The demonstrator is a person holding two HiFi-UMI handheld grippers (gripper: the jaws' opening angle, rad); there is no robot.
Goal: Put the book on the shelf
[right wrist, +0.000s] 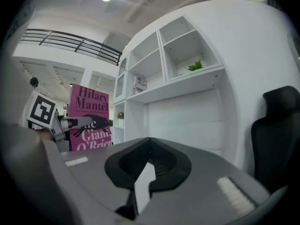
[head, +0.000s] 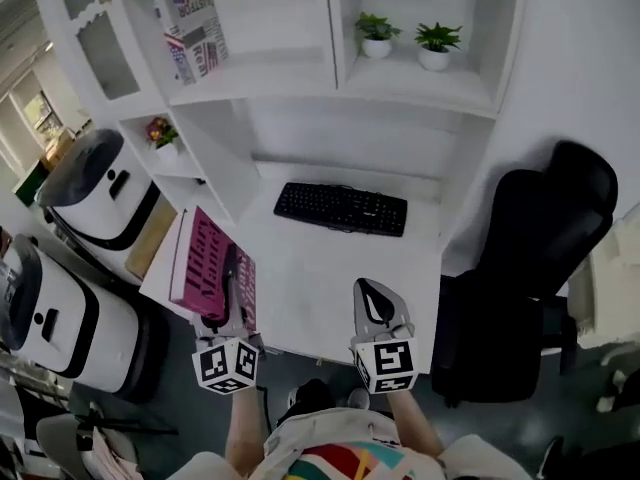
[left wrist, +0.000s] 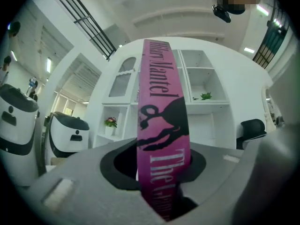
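My left gripper [head: 231, 270] is shut on a pink book [head: 203, 260], held over the front left corner of the white desk [head: 330, 288]. In the left gripper view the book's spine [left wrist: 161, 125] stands upright between the jaws of the left gripper [left wrist: 161, 175] and hides the middle of the scene. The right gripper view has the book's cover [right wrist: 89, 111] at its left, with the left gripper [right wrist: 75, 122] across it. My right gripper [head: 374, 296] hovers over the desk's front edge, shut and empty [right wrist: 147, 142]. The white shelf unit [head: 255, 73] rises behind the desk.
A magazine [head: 192, 30] leans in the upper left shelf bay, and two potted plants [head: 377, 36] [head: 437, 44] stand in the right one. A black keyboard [head: 341, 208] lies on the desk. A black chair [head: 535, 253] is at the right, two white robots [head: 95, 193] [head: 45, 308] at the left.
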